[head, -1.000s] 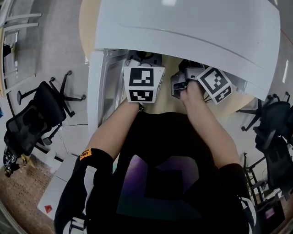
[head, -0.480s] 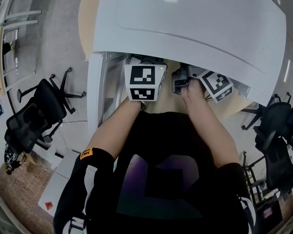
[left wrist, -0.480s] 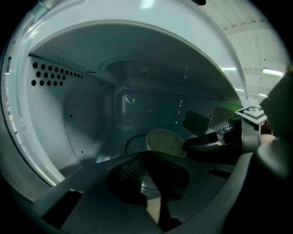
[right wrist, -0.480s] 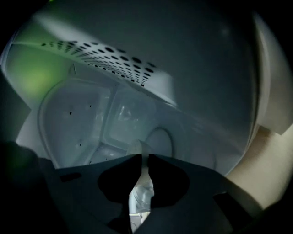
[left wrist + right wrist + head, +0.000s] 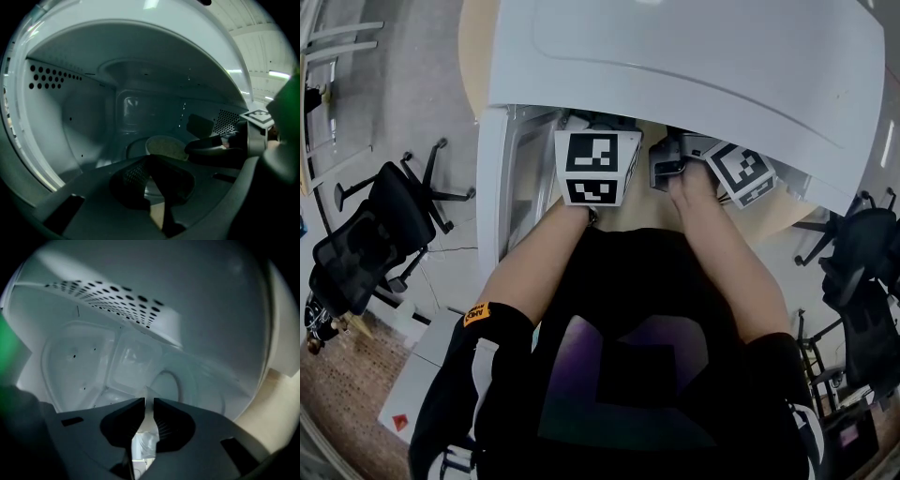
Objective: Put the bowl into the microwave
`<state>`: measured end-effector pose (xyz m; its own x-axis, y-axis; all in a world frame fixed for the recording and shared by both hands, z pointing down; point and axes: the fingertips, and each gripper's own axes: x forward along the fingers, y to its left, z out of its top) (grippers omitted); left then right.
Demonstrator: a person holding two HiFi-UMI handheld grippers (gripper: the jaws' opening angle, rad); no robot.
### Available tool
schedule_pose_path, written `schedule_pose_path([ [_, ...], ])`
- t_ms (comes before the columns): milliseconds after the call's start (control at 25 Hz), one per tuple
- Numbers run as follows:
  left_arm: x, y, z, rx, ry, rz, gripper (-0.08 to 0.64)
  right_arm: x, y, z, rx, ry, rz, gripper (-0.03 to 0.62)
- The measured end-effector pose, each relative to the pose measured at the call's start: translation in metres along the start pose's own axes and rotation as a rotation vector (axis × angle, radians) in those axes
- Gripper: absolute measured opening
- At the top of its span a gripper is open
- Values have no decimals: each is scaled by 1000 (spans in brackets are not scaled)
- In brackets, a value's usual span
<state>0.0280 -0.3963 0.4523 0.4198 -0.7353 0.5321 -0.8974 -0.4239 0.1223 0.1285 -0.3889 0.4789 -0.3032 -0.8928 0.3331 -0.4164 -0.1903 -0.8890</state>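
Grey floor [image 5: 403, 103] and black office chairs [image 5: 366, 244] ring a pale round bench [image 5: 471, 56] on which a white microwave [image 5: 694, 66] stands with its door [image 5: 492, 187] swung out to the person's left. Seen from the head view, both bare forearms reach forward side by side from a black shirt, and the front ends of both tools go under the microwave's top edge into the open cavity. The left forearm [image 5: 539, 262] runs straight up to its marker cube [image 5: 595, 169], which faces the camera squarely. The right hand [image 5: 692, 192] is wrapped round its handle, its cube [image 5: 741, 173] turned off to the right. The bowl [image 5: 165, 146], pale with a speckled inside, sits low in the cavity toward the back wall, just beyond the tips of the left tool [image 5: 151, 159]. That tool's jaws are pressed together at the tips, with only a narrow slit lower down, and nothing shows plainly between them. Whether the tips touch the bowl's near rim cannot be told. The right tool [image 5: 147, 405] comes in from the right. Its jaws are drawn close on a thin pale edge that stands up between the ribbed pads, and the left gripper view places those dark jaws at the bowl's right rim. Perforated vent holes [image 5: 51, 77] dot the cavity's left wall.
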Motion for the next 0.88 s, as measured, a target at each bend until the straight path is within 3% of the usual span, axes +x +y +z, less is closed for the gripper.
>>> schedule_pose_path([
  [480, -23, -7, 1, -5, -19, 2, 46, -16, 9, 2, 16, -4, 22, 48],
  [880, -56, -19, -2, -16, -55, -8, 46, -48, 26, -9, -49, 15, 47, 48],
])
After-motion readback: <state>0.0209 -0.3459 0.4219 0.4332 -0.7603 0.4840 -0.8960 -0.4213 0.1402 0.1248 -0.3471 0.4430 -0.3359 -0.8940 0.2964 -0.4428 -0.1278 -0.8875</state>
